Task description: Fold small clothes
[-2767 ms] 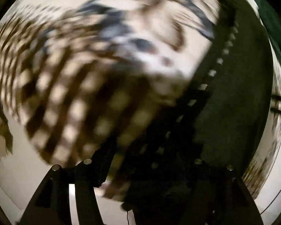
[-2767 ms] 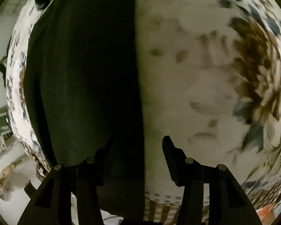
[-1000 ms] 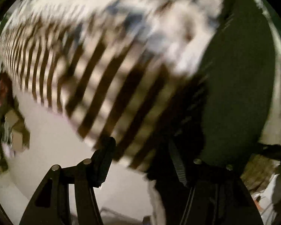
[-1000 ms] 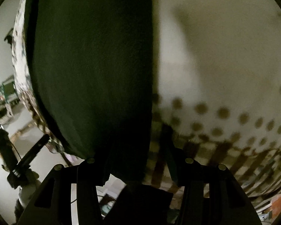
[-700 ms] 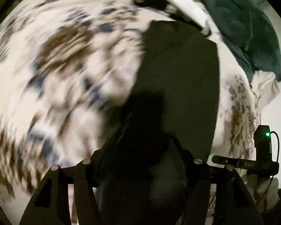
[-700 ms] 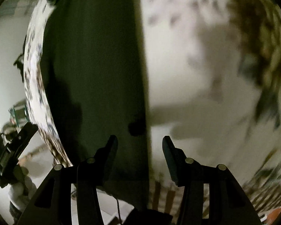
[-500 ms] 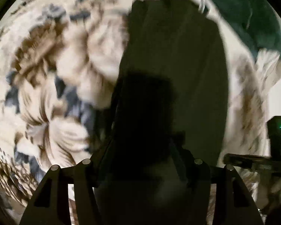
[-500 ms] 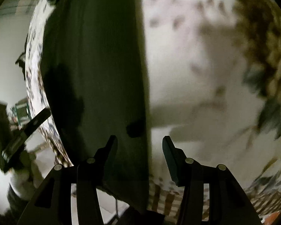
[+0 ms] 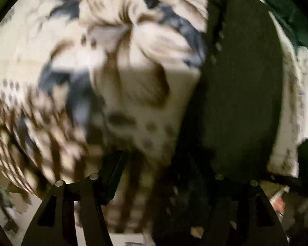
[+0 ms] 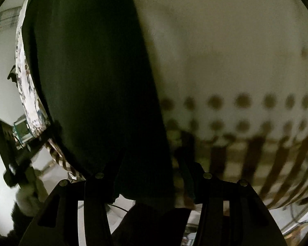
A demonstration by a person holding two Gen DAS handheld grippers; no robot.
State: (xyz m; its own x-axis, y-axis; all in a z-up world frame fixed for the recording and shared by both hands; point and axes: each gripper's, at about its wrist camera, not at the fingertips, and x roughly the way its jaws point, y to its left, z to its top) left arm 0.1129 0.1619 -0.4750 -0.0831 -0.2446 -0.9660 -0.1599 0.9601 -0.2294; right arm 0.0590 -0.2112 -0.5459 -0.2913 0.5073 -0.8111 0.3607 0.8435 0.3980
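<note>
A dark green garment [image 9: 242,94] lies flat on a patterned cream cloth [image 9: 117,65]. In the left wrist view it fills the right side, and its near end lies between the fingers of my left gripper [image 9: 166,168], whose jaws stand wide apart. In the right wrist view the garment [image 10: 92,78] fills the left half, and its near edge runs down between the fingers of my right gripper [image 10: 152,164], also apart. Whether either gripper pinches the cloth is hidden in the dark.
The cream cloth [image 10: 236,51] has brown dots and stripes near its front edge. A teal garment [image 9: 287,16] lies at the far right. The other gripper [image 10: 12,151] shows at the left of the right wrist view. White floor lies below the edge.
Both grippers have pulled back toward the striped front edge of the cloth. The dark fold that lay over the left gripper's fingers is no longer there.
</note>
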